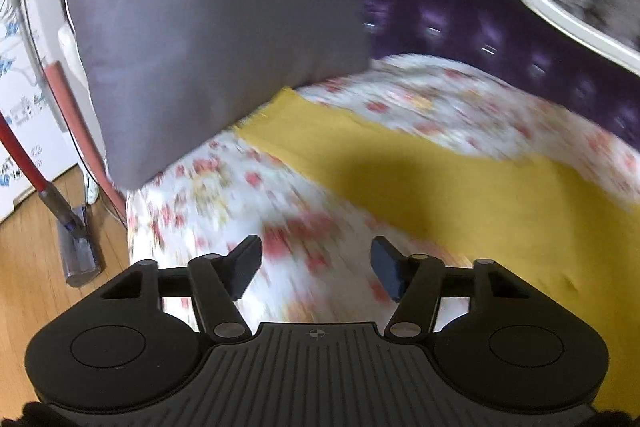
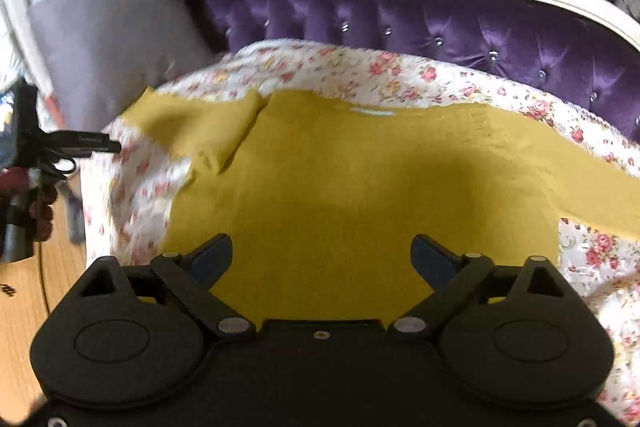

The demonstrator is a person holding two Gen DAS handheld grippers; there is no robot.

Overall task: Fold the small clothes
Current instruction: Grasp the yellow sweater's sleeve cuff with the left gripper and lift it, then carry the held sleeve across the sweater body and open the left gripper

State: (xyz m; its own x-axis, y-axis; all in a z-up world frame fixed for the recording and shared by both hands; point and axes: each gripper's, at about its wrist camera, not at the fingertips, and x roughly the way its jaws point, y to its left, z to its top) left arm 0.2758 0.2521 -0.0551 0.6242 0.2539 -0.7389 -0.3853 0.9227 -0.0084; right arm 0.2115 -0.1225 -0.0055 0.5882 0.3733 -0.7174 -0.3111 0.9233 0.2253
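A mustard-yellow top (image 2: 352, 195) lies spread flat on a floral sheet (image 2: 360, 67), with a white neck label at its far edge and one sleeve stretched out to each side. My right gripper (image 2: 322, 253) is open and empty, just above the garment's near part. My left gripper (image 1: 316, 261) is open and empty over the floral sheet (image 1: 224, 203), with the garment's left sleeve (image 1: 400, 167) running diagonally ahead and to its right. The left gripper also shows at the left edge of the right wrist view (image 2: 92, 145).
A grey cushion (image 1: 208, 27) leans at the sofa's left end, over the sleeve tip. The purple tufted sofa back (image 2: 440, 23) with its white frame rises behind the sheet. Wood floor (image 1: 32, 251), a red-handled tool (image 1: 60, 211) and a white box lie left of the seat.
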